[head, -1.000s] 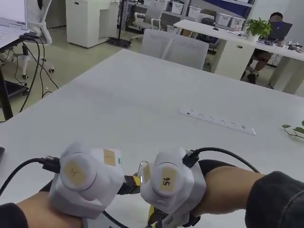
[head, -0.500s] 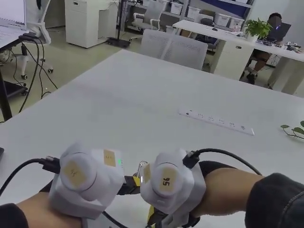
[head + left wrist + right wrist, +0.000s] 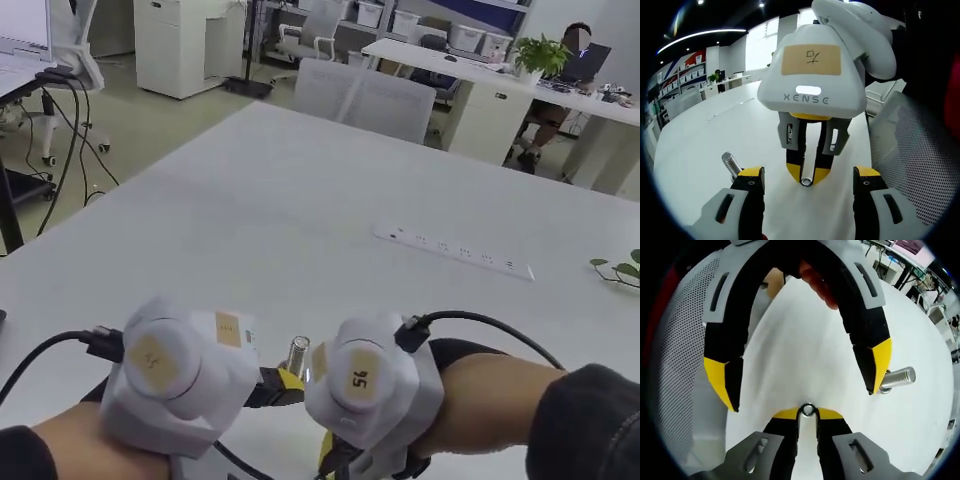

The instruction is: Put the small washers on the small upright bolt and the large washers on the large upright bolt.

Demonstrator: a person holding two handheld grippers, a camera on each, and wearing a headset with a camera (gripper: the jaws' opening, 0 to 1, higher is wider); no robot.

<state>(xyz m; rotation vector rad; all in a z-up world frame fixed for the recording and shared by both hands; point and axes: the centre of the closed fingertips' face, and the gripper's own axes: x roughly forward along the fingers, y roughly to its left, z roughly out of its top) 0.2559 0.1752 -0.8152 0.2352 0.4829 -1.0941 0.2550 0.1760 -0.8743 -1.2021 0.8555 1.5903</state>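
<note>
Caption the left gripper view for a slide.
Right claw pinches a washer, facing the open left claw, a threaded bolt standing nearby.

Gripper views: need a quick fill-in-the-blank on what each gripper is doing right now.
1. The right gripper is shut on a small metal ____.
2. The left gripper faces it with its jaws ____.
3. The threaded bolt stands right beside a jaw tip of the ____ gripper.
Missing words: washer; open; left.
</note>
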